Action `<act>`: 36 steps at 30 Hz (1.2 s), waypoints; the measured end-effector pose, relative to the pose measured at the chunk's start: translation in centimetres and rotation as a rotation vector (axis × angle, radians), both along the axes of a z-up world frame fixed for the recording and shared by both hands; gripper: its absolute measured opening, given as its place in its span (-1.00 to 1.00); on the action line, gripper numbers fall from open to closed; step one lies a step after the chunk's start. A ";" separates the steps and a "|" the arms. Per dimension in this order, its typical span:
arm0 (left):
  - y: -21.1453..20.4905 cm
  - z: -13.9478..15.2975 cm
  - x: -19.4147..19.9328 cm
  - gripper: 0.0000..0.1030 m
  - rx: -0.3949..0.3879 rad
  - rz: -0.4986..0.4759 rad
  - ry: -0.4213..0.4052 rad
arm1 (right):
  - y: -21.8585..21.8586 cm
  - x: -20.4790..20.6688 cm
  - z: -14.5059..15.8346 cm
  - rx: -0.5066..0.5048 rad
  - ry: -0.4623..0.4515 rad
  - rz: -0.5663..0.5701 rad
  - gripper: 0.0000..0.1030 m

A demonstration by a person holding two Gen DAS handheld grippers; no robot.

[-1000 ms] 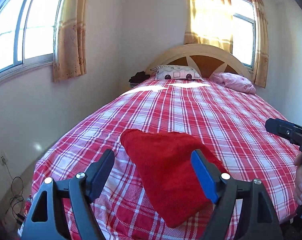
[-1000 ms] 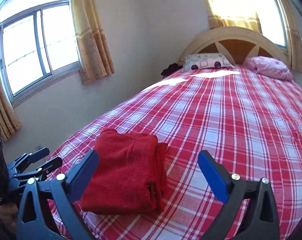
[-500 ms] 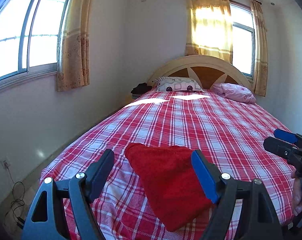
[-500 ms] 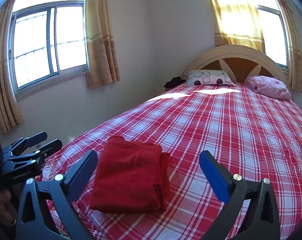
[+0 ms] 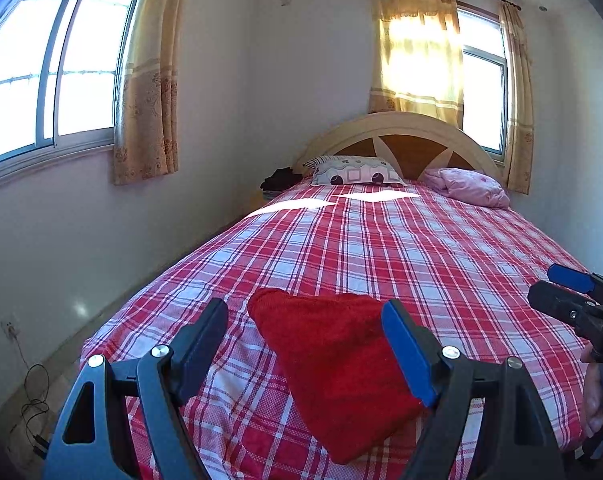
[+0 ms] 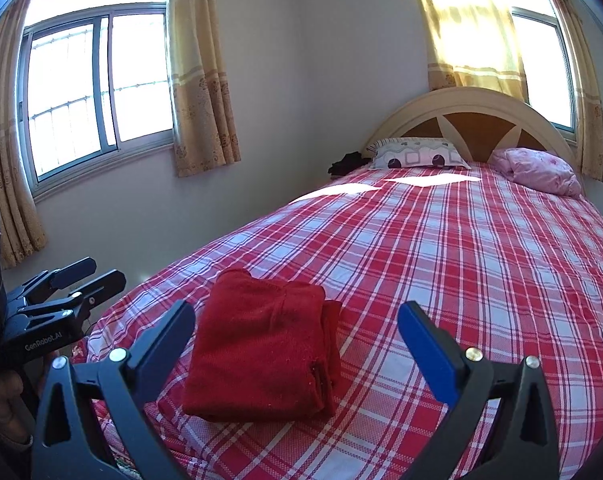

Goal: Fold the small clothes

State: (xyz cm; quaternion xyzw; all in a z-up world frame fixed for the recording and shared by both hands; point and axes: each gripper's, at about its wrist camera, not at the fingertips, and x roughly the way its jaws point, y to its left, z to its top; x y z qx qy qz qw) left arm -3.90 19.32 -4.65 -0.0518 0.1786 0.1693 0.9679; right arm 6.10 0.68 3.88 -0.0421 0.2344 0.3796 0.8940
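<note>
A red garment (image 5: 333, 360) lies folded into a compact stack near the foot of the red plaid bed (image 5: 401, 240); it also shows in the right wrist view (image 6: 261, 344). My left gripper (image 5: 305, 332) is open and empty, held above and short of the garment. My right gripper (image 6: 297, 332) is open and empty, held back from the bed with the garment toward its left finger. Each gripper shows at the edge of the other's view, the right one (image 5: 573, 300) and the left one (image 6: 73, 284).
A patterned pillow (image 5: 357, 170) and a pink pillow (image 5: 469, 186) lie against the arched headboard (image 5: 405, 136). Dark clothing (image 5: 279, 178) sits beside the bed's far left corner. Curtained windows are on the left wall and behind the headboard. Cables (image 5: 29, 404) lie on the floor at left.
Both grippers have drawn back and up from the folded garment, so more of the room and walls shows. The garment has not moved.
</note>
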 end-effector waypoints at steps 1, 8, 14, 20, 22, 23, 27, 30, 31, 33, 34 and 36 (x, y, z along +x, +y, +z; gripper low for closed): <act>0.0 0.0 0.0 0.55 0.000 0.000 0.000 | 0.0 0.0 0.0 0.000 -0.002 -0.001 1.00; -0.1 0.0 -0.1 0.55 0.000 0.001 0.001 | 0.1 -0.2 -0.1 0.001 -0.003 0.000 1.00; -0.2 -0.1 0.0 0.55 0.002 -0.002 0.005 | 0.2 -0.3 -0.1 0.004 -0.001 -0.001 1.00; -0.1 0.0 0.2 0.55 -0.007 -0.010 0.023 | 0.1 -0.3 0.0 0.011 -0.003 -0.007 1.00; -0.2 0.1 0.1 0.56 -0.002 0.004 0.019 | 0.0 -0.3 0.0 0.012 -0.002 -0.005 1.00; -0.1 0.2 0.2 0.56 -0.007 0.001 0.018 | 0.1 -0.4 0.0 0.011 -0.002 -0.006 1.00; 0.1 0.4 0.0 0.56 -0.026 -0.004 0.009 | 0.1 -0.4 0.0 0.011 -0.006 -0.006 1.00; 0.2 0.5 -0.1 0.56 -0.027 -0.002 0.006 | 0.0 -0.5 0.0 0.012 -0.009 -0.005 1.00; 0.1 0.5 0.0 0.60 -0.026 -0.004 0.008 | 0.0 -0.5 0.0 0.012 -0.009 -0.004 1.00; 0.0 0.6 0.0 0.88 -0.016 0.001 0.006 | 0.0 -0.5 0.0 0.012 -0.010 -0.005 1.00; -0.1 0.6 -0.1 0.91 -0.007 0.007 0.002 | 0.1 -0.6 0.0 0.011 -0.011 -0.005 1.00; -0.2 0.7 -0.2 0.91 0.011 0.009 -0.003 | 0.1 -0.6 0.0 0.011 -0.010 -0.004 1.00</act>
